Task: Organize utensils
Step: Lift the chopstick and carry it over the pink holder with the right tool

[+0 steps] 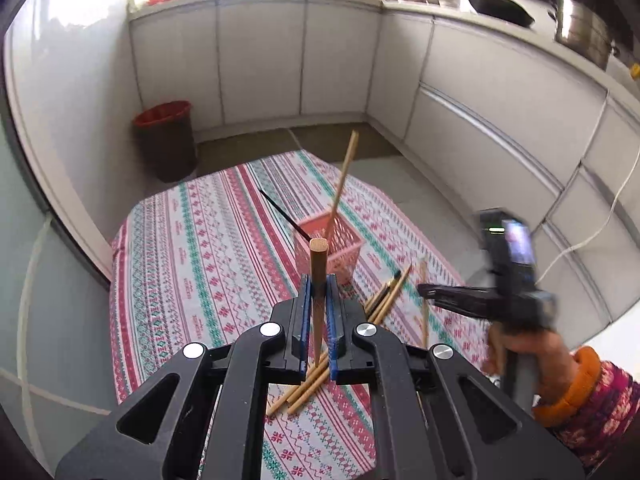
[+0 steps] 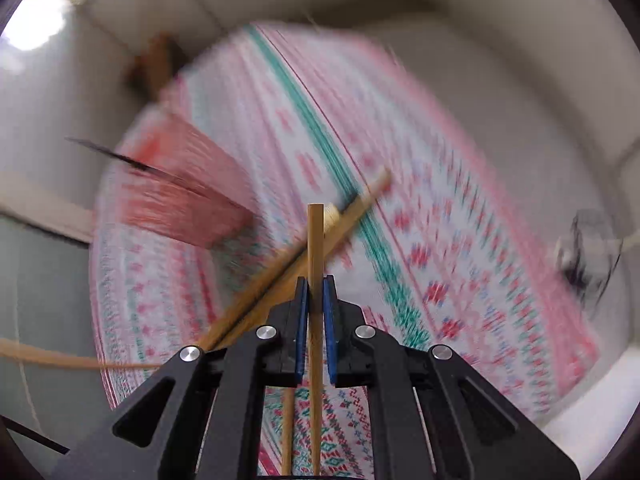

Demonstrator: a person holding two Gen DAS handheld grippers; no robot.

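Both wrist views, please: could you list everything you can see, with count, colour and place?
Basket: one, pink, mid-cloth; holds one tan and one black chopstick.
Loose chopsticks: several, tan, on the cloth right of the left gripper; exact count unclear.
Tablecloth: one, red, green and white pattern, covers the table.
Bin: one, dark with red rim, on the floor.
Pan: one, black, on the counter.
Pot: one, steel, on the counter.
Left gripper: shut on a round tan chopstick.
Right gripper: shut on a square tan chopstick.

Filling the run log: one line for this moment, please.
left gripper: shut on round chopstick | right gripper: shut on square chopstick | pink basket: holds two chopsticks
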